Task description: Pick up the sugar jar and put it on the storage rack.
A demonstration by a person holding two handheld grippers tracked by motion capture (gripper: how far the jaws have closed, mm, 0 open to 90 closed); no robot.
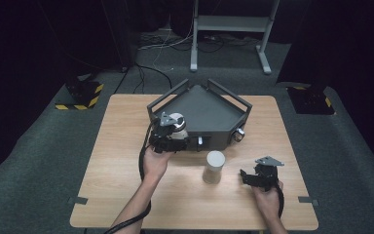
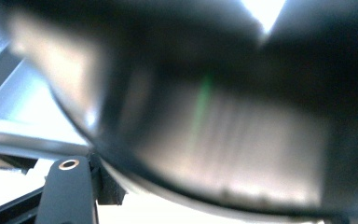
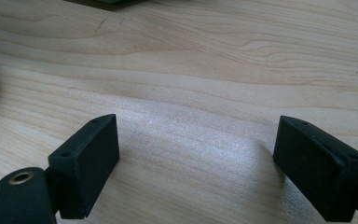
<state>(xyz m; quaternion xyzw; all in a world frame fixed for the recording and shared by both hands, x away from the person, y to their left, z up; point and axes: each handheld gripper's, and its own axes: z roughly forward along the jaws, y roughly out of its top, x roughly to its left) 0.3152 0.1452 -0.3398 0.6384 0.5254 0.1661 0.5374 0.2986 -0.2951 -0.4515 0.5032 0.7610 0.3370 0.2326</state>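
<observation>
Blurred and very close before the left claw's camera, a rounded object (image 2: 223, 140) is seen, too smeared to be identified with certainty. From the high view, the left claw (image 1: 175, 139) is held at the front edge of the dark grey tray (image 1: 209, 114), with a white-capped cylindrical object (image 1: 177, 126) at its jaws; it appears to be gripped, though whether the jaws are closed on it cannot be told.

The right claw (image 1: 247, 176) is held wide and empty, low over the wooden surface (image 1: 126, 185), on the near side of the tray. A pale cylinder (image 1: 214, 166) stands upright between the two claws, just in front of the tray, its long axis vertical. The right claw is judged nearer to it, with the cylinder lying to that claw's left.
</observation>
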